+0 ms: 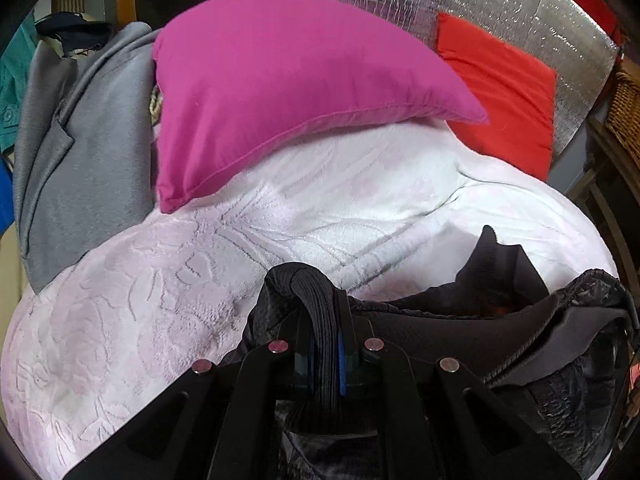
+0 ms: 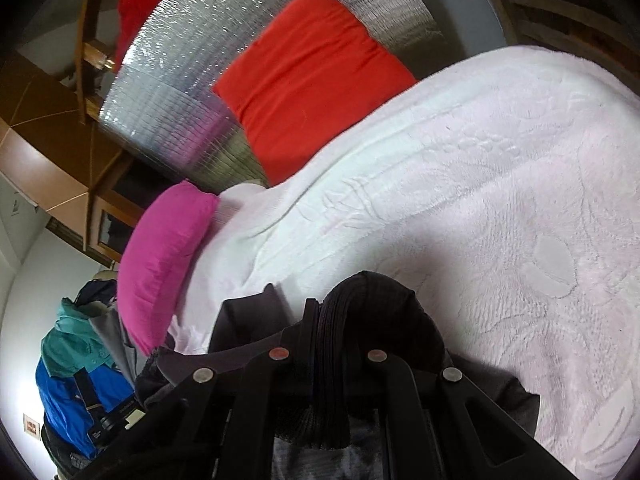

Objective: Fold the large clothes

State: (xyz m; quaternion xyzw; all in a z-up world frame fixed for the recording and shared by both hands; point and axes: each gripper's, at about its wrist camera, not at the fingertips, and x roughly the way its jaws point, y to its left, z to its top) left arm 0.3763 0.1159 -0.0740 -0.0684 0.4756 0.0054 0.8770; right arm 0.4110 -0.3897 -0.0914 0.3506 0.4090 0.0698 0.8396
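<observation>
Step in hand: I read this as carrying a dark jacket (image 1: 460, 332) over the bed (image 1: 320, 216) to lay it out, both ends pinched; folding proper not yet begun.

Left hand-held gripper (image 1: 326, 344): clamped on a ribbed black band of the jacket (cuff or hem, I cannot tell which), the band looping up over the fingertips.

Right hand-held gripper (image 2: 334, 336): clamped likewise on a ribbed black band, bunched thick between the jaws.

Jacket, place: slung between my two grips above the near edge of the bed; whether any of it rests on the cover I cannot tell.

Next move: I judge it needs the grips drawn apart and the cloth set down flat on the open cover, short of the pillows.

Surface: white plush cover with an embossed pattern, soft, mostly bare.

Far edge of bed: magenta pillow (image 1: 288, 92), red pillow (image 1: 500, 92), against a silver quilted foil sheet (image 1: 540, 12).

Room: grey garment (image 1: 80, 152) beside the magenta pillow; blue and teal clothes (image 2: 76, 384) heaped off the bed.
</observation>
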